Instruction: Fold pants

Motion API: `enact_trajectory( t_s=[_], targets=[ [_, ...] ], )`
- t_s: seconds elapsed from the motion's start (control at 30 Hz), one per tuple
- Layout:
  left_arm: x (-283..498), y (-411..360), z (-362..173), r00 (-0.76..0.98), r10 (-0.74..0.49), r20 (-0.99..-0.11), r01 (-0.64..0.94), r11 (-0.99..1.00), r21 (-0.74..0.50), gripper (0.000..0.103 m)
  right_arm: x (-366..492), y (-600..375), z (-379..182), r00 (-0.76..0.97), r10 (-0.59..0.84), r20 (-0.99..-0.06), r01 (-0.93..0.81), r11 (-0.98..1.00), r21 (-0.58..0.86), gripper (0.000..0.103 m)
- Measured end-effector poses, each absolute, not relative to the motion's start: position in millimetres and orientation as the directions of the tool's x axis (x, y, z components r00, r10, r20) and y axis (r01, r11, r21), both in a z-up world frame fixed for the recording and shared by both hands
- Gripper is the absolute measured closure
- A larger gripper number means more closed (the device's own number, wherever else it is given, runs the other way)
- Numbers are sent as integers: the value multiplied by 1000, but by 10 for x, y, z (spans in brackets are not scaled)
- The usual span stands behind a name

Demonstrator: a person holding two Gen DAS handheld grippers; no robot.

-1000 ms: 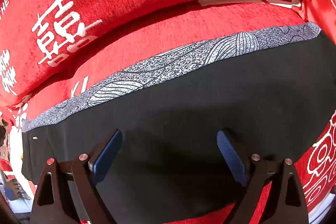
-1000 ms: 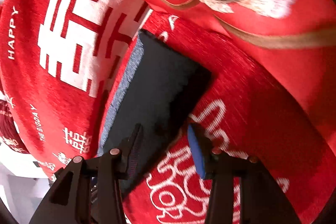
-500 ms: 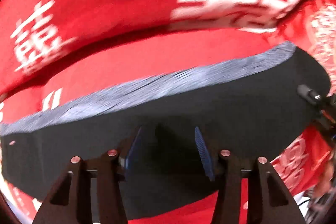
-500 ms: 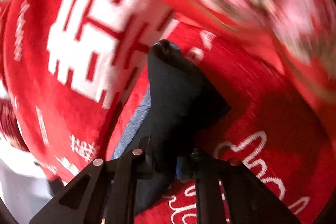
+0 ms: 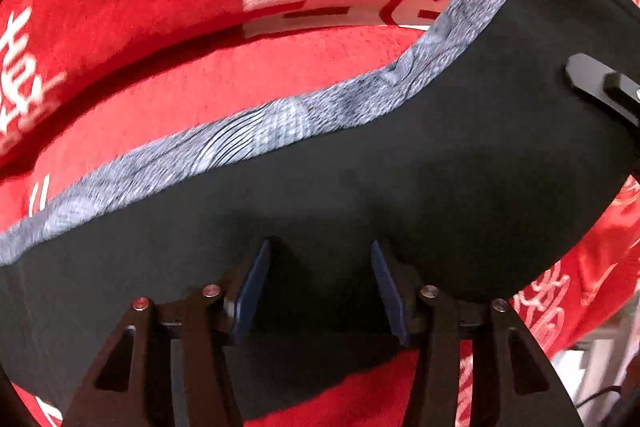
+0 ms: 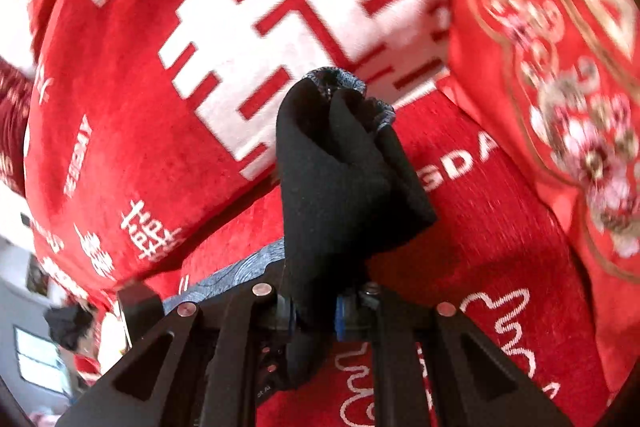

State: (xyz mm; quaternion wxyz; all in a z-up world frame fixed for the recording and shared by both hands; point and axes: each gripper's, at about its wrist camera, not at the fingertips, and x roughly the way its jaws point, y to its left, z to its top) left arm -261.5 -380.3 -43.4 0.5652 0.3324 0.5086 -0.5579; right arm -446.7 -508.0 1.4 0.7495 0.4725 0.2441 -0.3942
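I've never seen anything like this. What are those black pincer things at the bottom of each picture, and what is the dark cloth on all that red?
Each picture comes from a camera mounted on a hand-held two-finger gripper, looking along its fingers. No robot: a person holds one per hand. The dark cloth is a pair of black pants with a grey patterned band, lying on a red blanket with white characters. The left gripper is open, its blue pads either side of the fabric. The right gripper is shut on one end of the pants, lifting it off the blanket.
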Motion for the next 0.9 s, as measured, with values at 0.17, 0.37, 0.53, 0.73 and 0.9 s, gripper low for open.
enact_trajectory(
  t_s=[0.17, 0.37, 0.53, 0.73, 0.9],
  targets=[
    [-2108, -3399, -191, -148, -306, -941, 950, 221, -222, 40, -3980, -4806, 370, 542, -364, -758, 820, 426, 382, 89],
    [-1192, -2818, -12, -51, -303, -952, 932, 328, -154, 23, -3109, -4267, 469, 492, -351, -797, 768, 607, 207, 89],
    [-346, -2270, -125, 40, -236, -971, 881, 467, -77, 23, -2271, -3724, 151, 433, -318, -844, 691, 718, 84, 87],
    [183, -1774, -359, 76, -176, -981, 848, 529, -30, 23, -1492, -2973, -625, 211, -376, -902, 561, 803, -203, 78],
    [241, -1793, -393, 56, -192, -980, 856, 514, -52, 23, -1433, -2570, -575, 163, -443, -881, 450, 828, -333, 60]
  ],
)
